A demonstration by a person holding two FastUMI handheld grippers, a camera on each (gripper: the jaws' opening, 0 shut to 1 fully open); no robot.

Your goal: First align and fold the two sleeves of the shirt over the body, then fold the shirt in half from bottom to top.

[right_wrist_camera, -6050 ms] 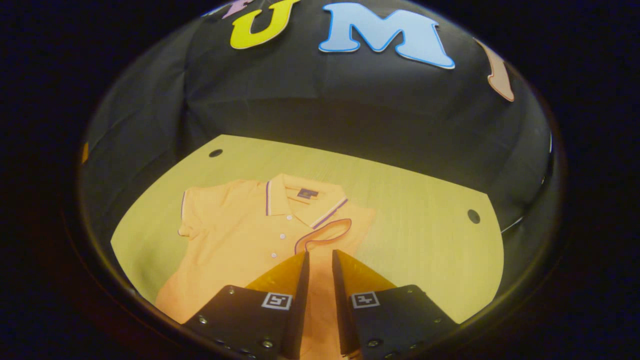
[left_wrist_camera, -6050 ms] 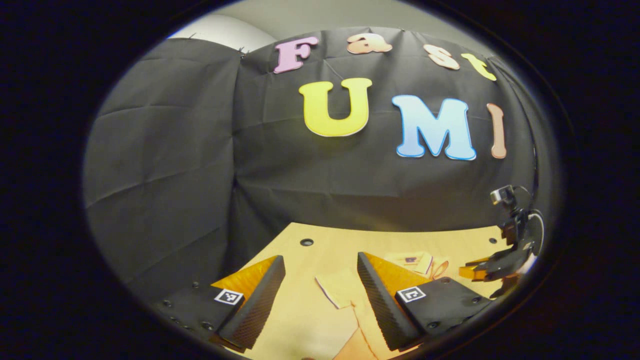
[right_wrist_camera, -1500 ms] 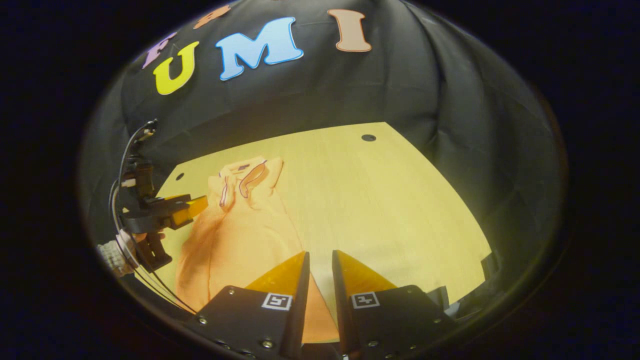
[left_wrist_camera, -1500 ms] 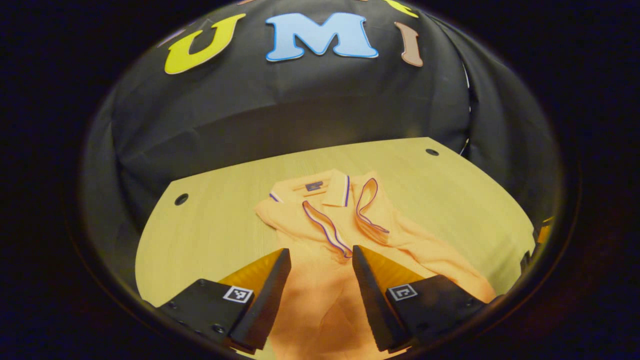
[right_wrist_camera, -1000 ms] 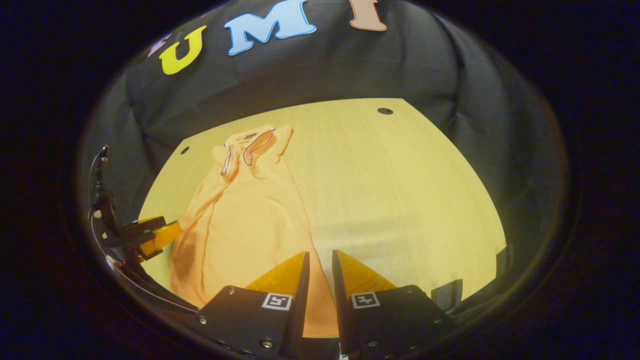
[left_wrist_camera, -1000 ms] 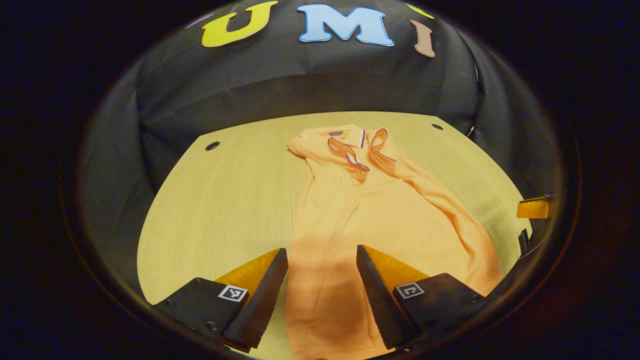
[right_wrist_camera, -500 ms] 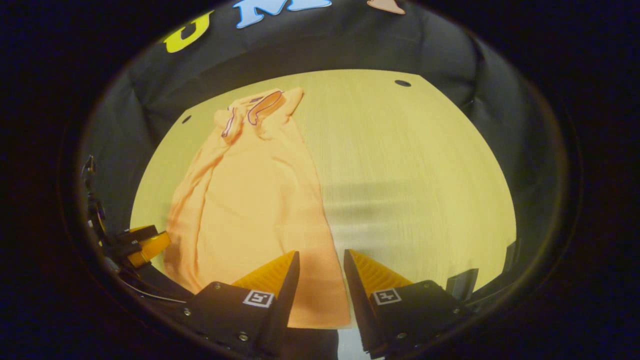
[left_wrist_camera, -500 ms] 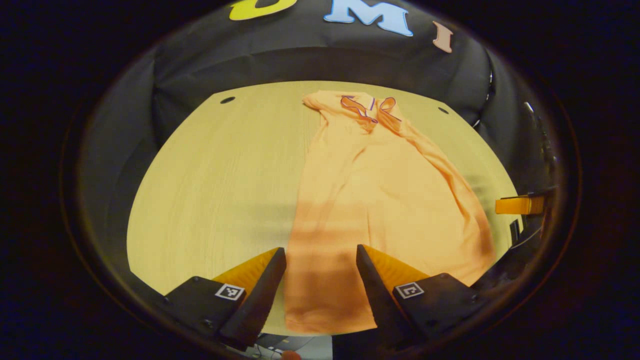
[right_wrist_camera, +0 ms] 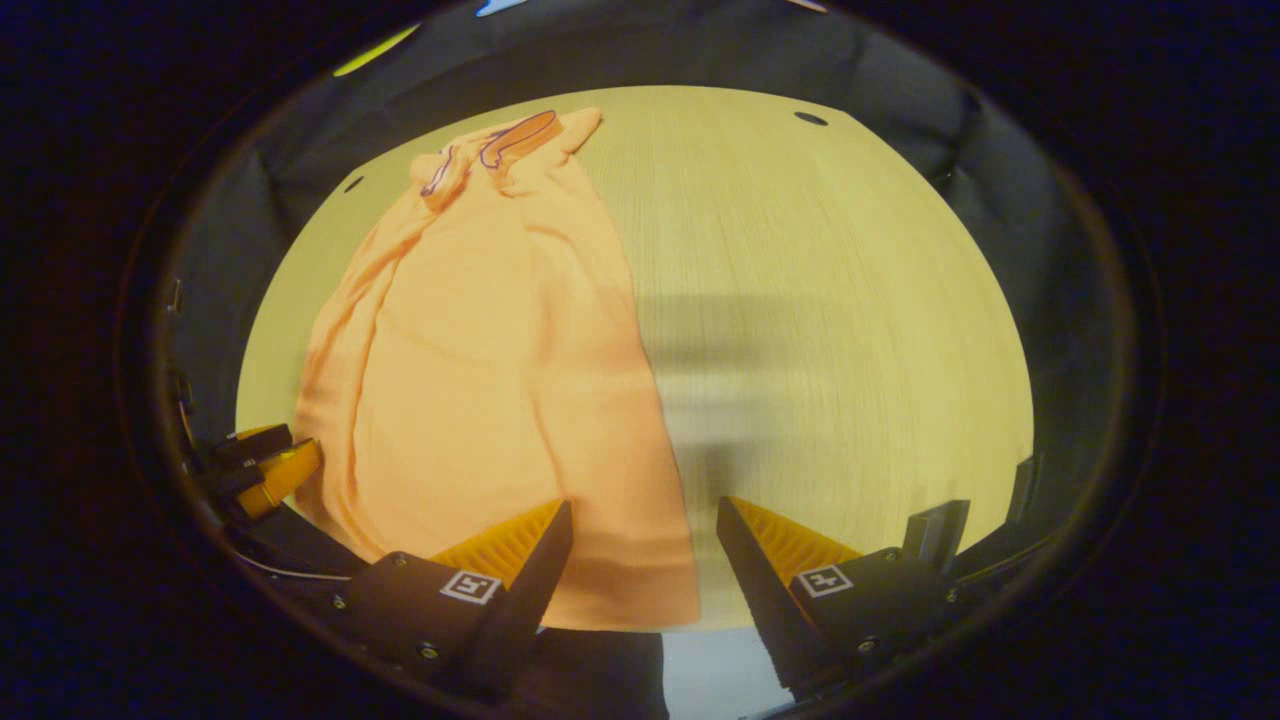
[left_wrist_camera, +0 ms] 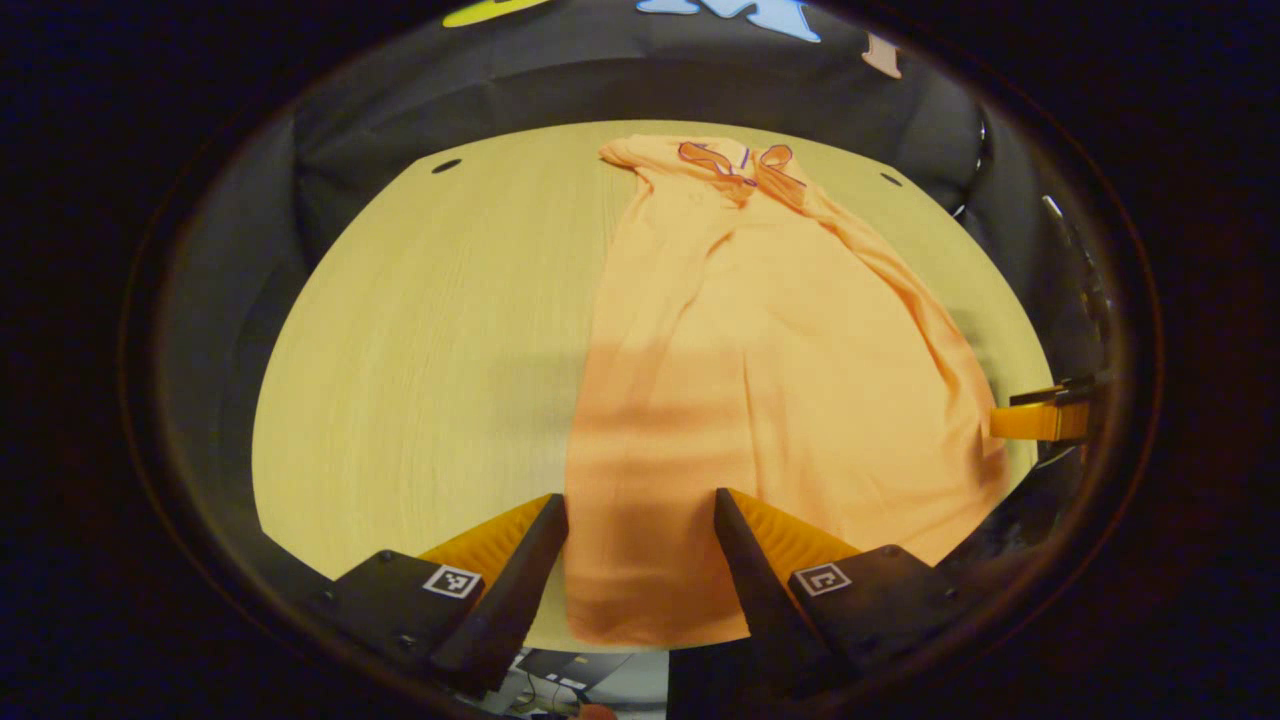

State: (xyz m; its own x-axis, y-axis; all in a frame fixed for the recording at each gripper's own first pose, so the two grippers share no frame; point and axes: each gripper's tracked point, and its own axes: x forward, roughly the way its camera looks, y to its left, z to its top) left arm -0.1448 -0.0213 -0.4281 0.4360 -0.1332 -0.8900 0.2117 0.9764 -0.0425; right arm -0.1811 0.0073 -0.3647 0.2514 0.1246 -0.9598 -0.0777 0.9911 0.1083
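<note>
Two grippers, left gripper [left_wrist_camera: 640,545] and right gripper [right_wrist_camera: 640,550], fingers apart, above the shirt's [left_wrist_camera: 760,360] hem.

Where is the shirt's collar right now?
In the left gripper view the collar lies at the far end of the table, near the booth wall. The shirt stretches from it back toward the open left tongs.

Left gripper [left_wrist_camera: 640,520] and right gripper [right_wrist_camera: 643,525] both hang with fingers spread apart, tilted downward.

We saw a pale wooden desk [left_wrist_camera: 420,330] with small dark holes [right_wrist_camera: 810,118] near its far corners. Black cloth [left_wrist_camera: 560,95] hung behind it.
</note>
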